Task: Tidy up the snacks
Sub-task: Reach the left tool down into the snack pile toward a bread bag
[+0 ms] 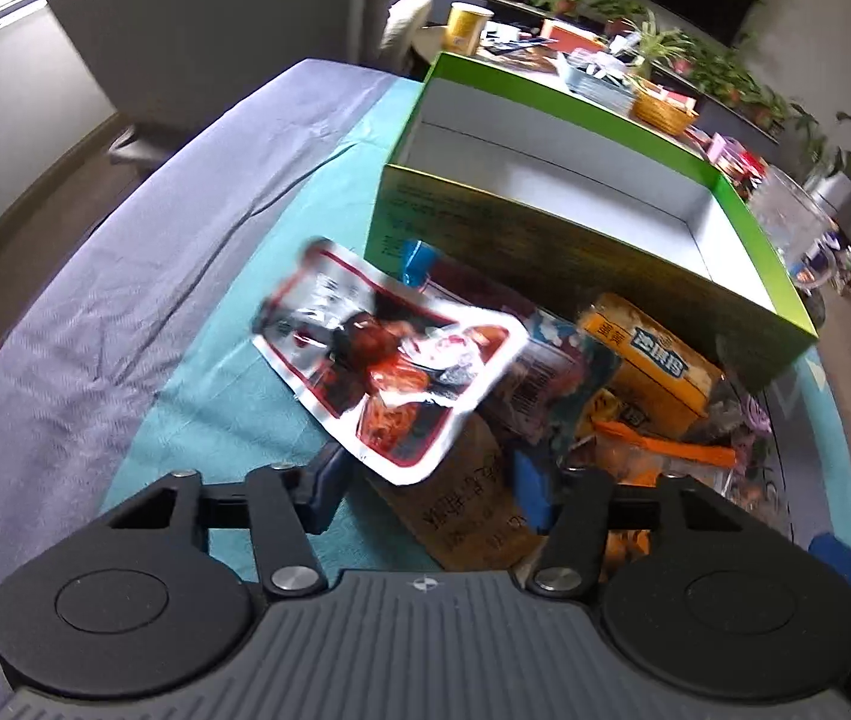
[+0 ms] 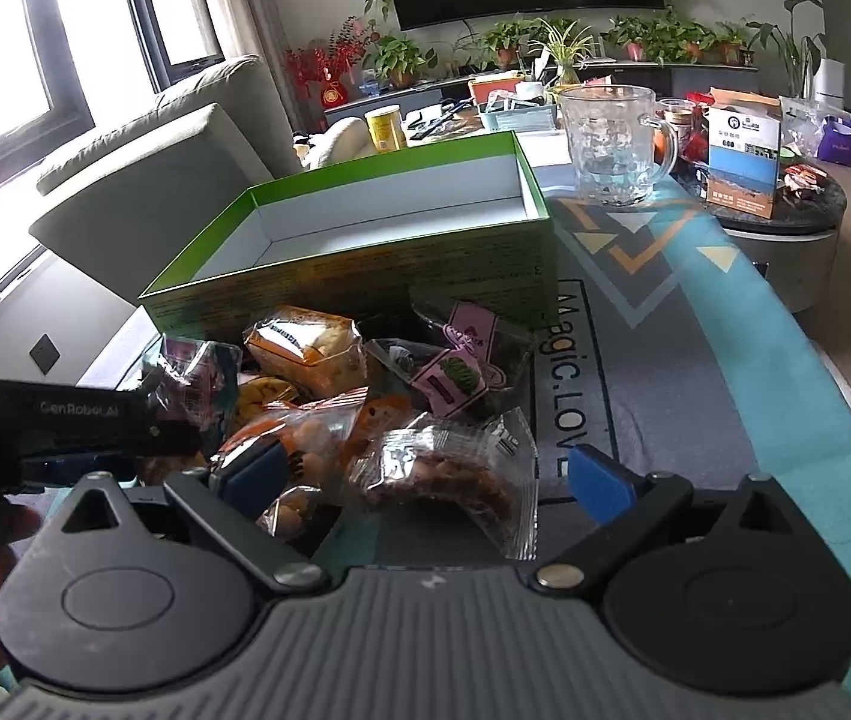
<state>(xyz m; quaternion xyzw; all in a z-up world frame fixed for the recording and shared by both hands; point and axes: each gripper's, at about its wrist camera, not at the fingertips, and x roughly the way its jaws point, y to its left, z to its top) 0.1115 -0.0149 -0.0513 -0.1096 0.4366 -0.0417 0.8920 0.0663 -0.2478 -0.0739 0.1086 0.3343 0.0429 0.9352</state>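
Green box (image 2: pixel 365 276) stands behind the snack pile (image 2: pixel 365 408); left hand-held gripper (image 1: pixel 425 480) pinches a brown packet (image 1: pixel 467 504), right hand-held gripper (image 2: pixel 425 474) spread over a clear-wrapped snack (image 2: pixel 449 468), glass mug (image 2: pixel 611 144) beyond.

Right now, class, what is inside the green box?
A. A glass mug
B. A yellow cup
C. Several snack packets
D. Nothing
D: the green box shows only its bare white inside in both views, while the snack packets lie piled on the table in front of it.
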